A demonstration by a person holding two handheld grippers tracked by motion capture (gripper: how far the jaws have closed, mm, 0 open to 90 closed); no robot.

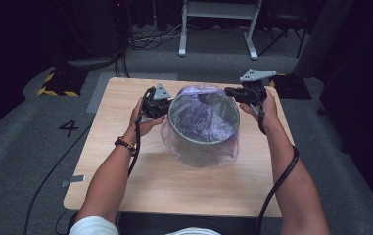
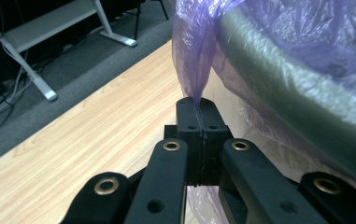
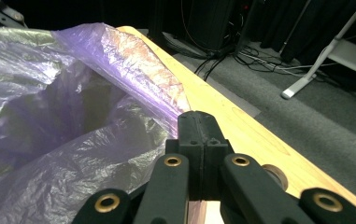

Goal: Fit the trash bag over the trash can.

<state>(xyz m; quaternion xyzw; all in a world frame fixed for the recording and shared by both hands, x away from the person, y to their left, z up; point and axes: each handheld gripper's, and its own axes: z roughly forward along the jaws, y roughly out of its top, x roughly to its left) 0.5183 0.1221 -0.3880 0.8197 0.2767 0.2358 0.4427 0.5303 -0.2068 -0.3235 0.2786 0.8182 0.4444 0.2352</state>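
**Bag pinched on both sides of the bin**

Nearest me, the person's forearms reach in across the table (image 1: 125, 186). The left gripper (image 2: 202, 103) is clamped tight on a gathered fold of the purple bag (image 2: 192, 60), which rises straight from its tips, the bin (image 2: 297, 98) rim just to its right. The right gripper (image 3: 199, 122) is likewise closed on the bag's edge, film spreading away to its left. To do this well, I'd say pull both edges outward evenly and down over the rim, gently, since the film could tear. From above, the whole bin sits between the grippers; the gripper views reveal the actual pinch.
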